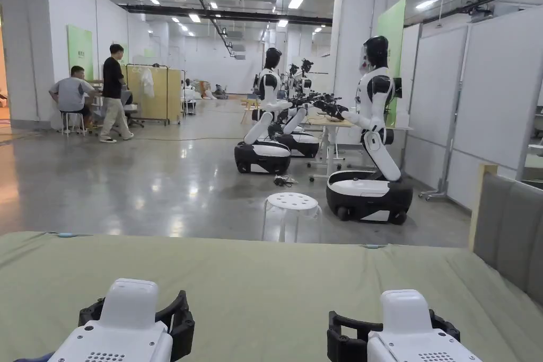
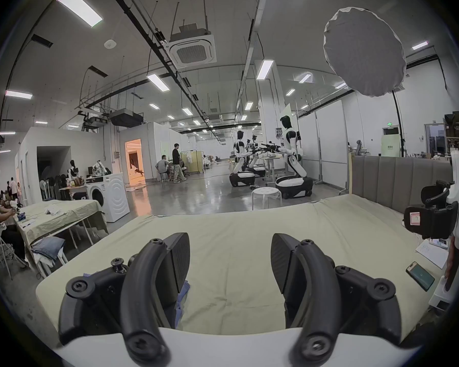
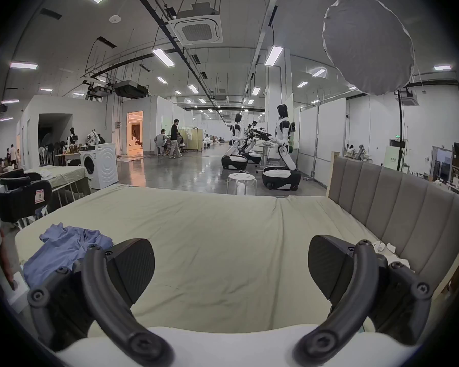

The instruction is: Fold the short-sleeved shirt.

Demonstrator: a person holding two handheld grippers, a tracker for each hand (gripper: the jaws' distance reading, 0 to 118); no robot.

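Note:
A crumpled light-blue shirt (image 3: 64, 248) lies on the green bed sheet (image 3: 223, 240) near the bed's left side, to the left of my right gripper (image 3: 231, 269). A strip of the same blue cloth (image 2: 182, 297) peeks out beside the left jaw of my left gripper (image 2: 229, 264). Both grippers hover low over the sheet near its front edge, jaws wide apart and holding nothing. In the head view the left gripper (image 1: 132, 320) and right gripper (image 1: 397, 331) show from behind at the bottom.
A grey padded headboard (image 3: 398, 208) borders the bed on the right. A phone (image 2: 420, 276) and papers lie at the bed's right edge. Beyond the bed stand a white stool (image 1: 291, 214), humanoid robots (image 1: 371, 135), a washing machine (image 2: 109, 195) and people at tables.

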